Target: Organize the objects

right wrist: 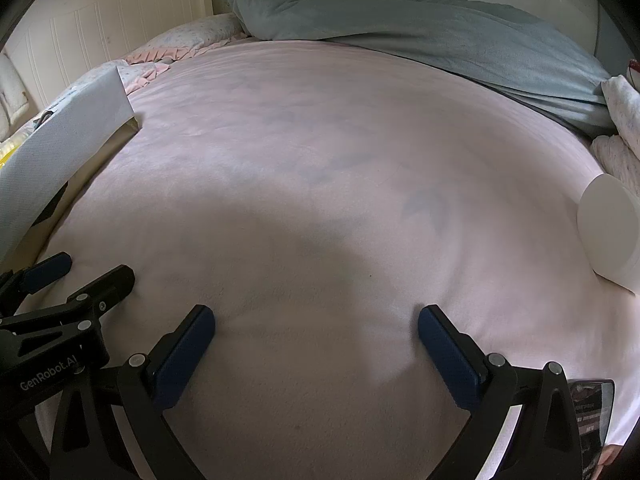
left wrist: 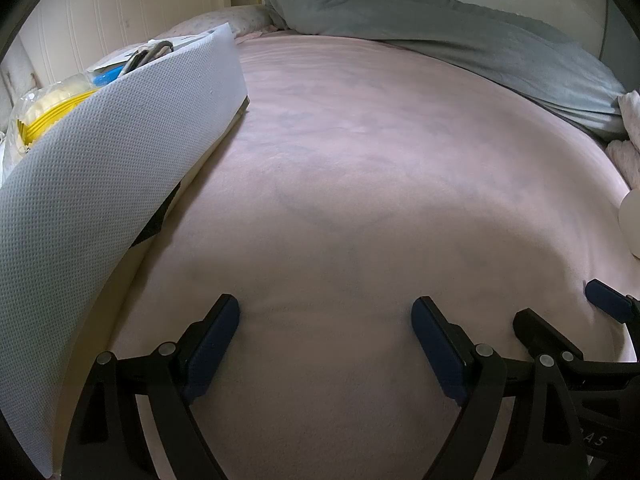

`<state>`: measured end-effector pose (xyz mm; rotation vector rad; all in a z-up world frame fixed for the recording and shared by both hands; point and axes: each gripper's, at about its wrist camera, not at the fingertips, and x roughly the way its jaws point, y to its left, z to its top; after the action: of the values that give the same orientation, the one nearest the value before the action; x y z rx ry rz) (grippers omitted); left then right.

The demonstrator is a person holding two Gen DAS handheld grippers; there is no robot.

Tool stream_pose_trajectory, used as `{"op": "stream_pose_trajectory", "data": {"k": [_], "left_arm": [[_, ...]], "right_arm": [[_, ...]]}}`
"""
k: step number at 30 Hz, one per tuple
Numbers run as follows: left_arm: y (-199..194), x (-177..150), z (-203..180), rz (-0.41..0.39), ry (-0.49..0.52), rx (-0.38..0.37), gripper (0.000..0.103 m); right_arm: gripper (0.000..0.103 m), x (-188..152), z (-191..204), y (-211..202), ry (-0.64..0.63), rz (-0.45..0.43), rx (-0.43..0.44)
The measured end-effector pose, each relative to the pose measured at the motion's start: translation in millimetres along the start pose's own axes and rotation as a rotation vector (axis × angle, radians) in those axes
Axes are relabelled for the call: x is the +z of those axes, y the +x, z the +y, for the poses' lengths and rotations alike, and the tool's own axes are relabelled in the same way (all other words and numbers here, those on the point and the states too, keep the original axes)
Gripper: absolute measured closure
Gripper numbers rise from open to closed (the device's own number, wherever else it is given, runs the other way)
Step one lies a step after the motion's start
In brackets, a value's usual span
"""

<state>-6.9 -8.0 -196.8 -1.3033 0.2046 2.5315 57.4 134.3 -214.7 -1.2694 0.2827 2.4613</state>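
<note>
The white storage box (left wrist: pixel 132 120), holding a yellow item (left wrist: pixel 52 108), sits at ten o'clock on the bed (left wrist: pixel 360 160). Left tool (left wrist: pixel 326 344) and right tool (right wrist: pixel 316 352) both gape wide, holding nothing. Likely between picks; next comes reaching for the white round object (right wrist: pixel 608 228) at three o'clock.
</note>
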Motion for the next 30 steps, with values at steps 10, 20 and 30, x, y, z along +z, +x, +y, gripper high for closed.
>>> {"op": "stream_pose_trajectory", "data": {"k": [10,20,30], "left_arm": [[0.0,0.0,-0.3,0.0,0.0,0.0,0.016],[0.0,-0.1,-0.2,0.0,0.0,0.0,0.016],[-0.3,-0.3,-0.5,0.0,0.0,-0.001,0.016]], "right_arm": [[0.0,0.0,-1.6,0.0,0.001,0.0,0.0],[0.0,0.0,-2.2,-0.3,0.001,-0.001,0.0],[0.0,-0.1,-2.2,-0.5,0.002,-0.001,0.0]]}}
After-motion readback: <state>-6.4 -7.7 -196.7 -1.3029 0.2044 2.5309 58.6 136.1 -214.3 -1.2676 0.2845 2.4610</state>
